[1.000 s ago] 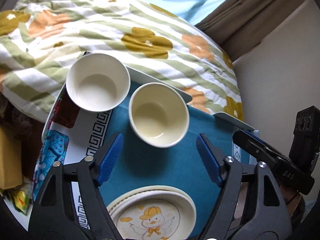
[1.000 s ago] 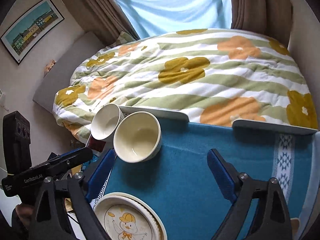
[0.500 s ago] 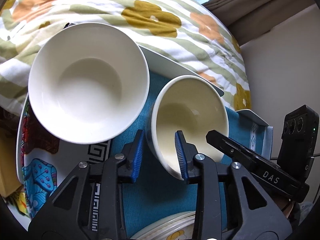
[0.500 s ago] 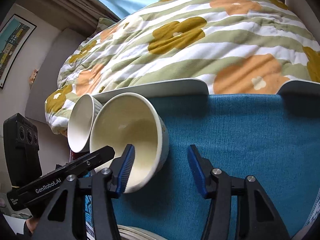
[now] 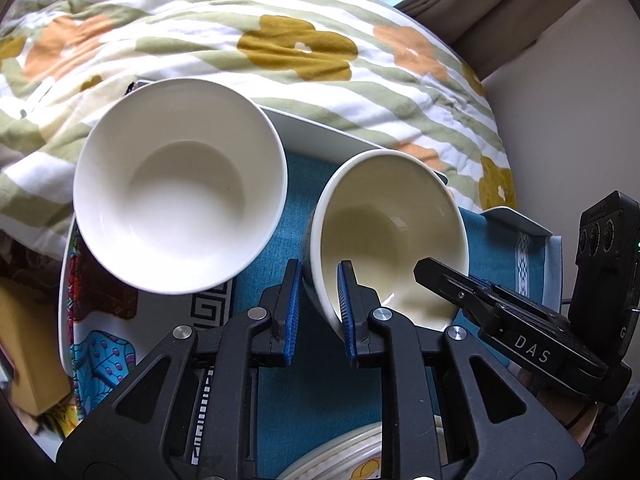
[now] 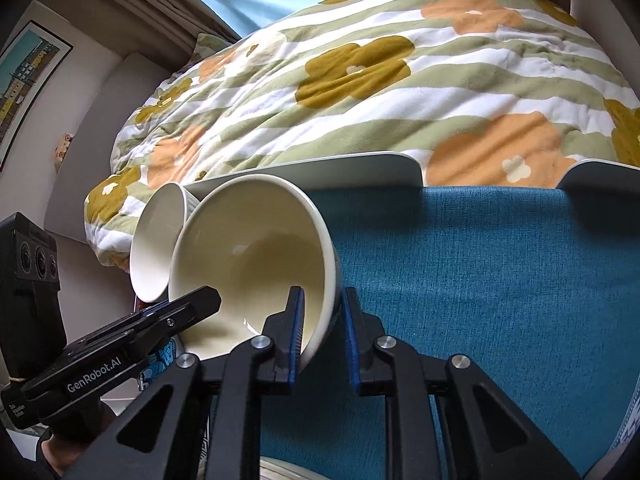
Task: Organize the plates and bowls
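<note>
Both claws have just been closing on the cream bowl (image 5: 384,236): the left claw (image 5: 318,312) pinches its near-left rim, the right claw (image 6: 320,336) its near-right rim. The bowl sits on the blue-clothed surface (image 6: 500,280), tilted, just beside the white bowl (image 5: 180,188).

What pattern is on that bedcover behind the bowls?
The bedcover has green and white stripes with mustard and orange flowers; the right wrist view shows it best.

Left tool (image 5: 318,312) clamped on cream bowl (image 5: 386,236) rim; white bowl (image 5: 180,184) beside, on teal cloth (image 5: 300,400).
</note>
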Motion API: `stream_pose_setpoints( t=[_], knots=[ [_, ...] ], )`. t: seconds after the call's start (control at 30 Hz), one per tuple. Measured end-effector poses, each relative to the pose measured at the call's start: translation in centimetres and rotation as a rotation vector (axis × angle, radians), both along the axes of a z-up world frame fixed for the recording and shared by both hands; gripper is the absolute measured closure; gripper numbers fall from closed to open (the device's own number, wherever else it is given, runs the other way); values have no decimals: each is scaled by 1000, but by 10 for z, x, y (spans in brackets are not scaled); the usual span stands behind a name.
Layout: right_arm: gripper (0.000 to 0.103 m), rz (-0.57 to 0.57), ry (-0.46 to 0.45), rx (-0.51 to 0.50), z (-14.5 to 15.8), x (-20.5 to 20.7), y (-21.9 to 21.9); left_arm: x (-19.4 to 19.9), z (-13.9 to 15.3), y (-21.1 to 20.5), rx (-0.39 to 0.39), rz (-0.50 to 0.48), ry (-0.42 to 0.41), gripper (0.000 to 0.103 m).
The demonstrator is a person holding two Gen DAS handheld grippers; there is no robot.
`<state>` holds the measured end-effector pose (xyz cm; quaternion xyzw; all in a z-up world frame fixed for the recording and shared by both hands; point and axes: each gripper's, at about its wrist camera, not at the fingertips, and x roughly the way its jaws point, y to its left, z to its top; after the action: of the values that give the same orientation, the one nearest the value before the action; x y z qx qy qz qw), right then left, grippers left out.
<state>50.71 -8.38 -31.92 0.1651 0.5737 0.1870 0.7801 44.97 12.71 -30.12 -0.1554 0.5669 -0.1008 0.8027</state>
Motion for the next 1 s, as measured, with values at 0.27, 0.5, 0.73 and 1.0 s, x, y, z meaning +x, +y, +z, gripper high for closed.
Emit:
stream_pose_setpoints(
  t=[0.27, 0.5, 0.73, 1.0],
  knots=[
    [86, -12, -77, 29, 41, -26, -28, -29, 48, -25, 32, -21, -93, 87],
    [86, -21, -140, 46, 81, -77, -80, -83, 94, -78, 42, -44, -170, 87],
    [86, -60, -180, 25, 108, -138, -154, -148, 116, -156, 23, -79, -208, 87],
    [86, -106, -175, -41, 109, -198, -243, -205, 107, -248, -18, -142, -190, 87]
  ],
)
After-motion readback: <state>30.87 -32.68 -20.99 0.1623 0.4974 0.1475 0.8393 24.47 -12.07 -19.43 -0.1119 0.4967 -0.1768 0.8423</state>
